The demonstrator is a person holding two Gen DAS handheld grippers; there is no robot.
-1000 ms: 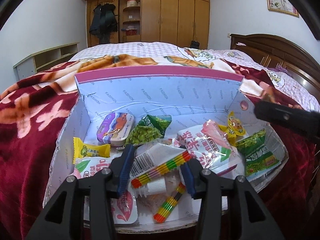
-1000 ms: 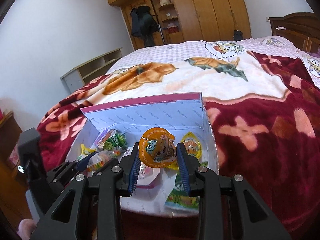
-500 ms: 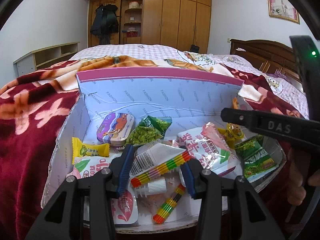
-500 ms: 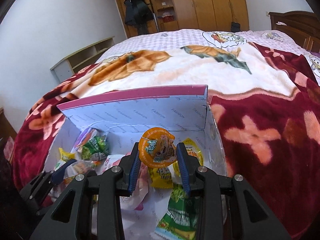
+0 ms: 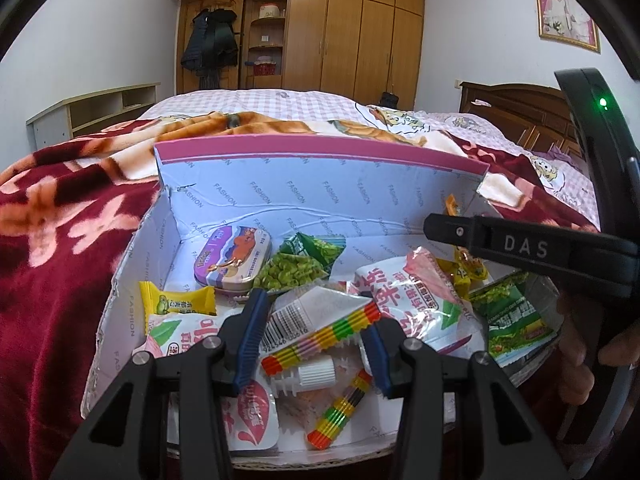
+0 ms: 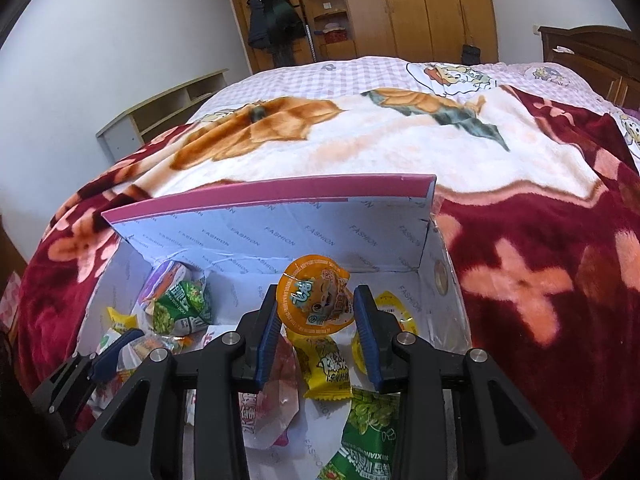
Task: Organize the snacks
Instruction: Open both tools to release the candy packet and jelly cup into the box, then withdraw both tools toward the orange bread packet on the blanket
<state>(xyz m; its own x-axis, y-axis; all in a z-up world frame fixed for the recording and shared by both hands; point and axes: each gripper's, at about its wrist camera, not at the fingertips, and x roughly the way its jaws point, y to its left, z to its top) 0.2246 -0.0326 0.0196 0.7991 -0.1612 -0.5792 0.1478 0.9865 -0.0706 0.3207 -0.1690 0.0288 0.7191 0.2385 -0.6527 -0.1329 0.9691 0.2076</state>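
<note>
My left gripper [image 5: 316, 340] is clamped on a pouch with a rainbow-striped edge [image 5: 320, 334] and a white screw cap – the pads press on both ends of the striped seam, low over the front of the box [image 5: 320, 196]. My right gripper [image 6: 316, 322] has the orange jelly cup [image 6: 316, 300] between its blue pads; the jaws are opening, the left pad still touches the cup's rim, and on the right side I can't tell whether the pad still presses. The cup sits tilted, lid facing the camera, above the right part of the box [image 6: 280, 236].

The box is open, white inside with a pink top edge, sitting on the red floral blanket [image 6: 540, 280] on the bed. Inside, from the left wrist view: a purple tin [image 5: 232, 258] at the back left, a green pea packet [image 5: 298, 266] just beside it, a yellow candy [image 5: 176, 300] near the left wall, a white-and-red packet [image 5: 400, 292] in the middle, a green packet [image 5: 512, 316] at the right. In the right wrist view a yellow packet [image 6: 326, 364] lies right under the cup – another yellow jelly cup [image 6: 394, 312] is behind my right finger.
</note>
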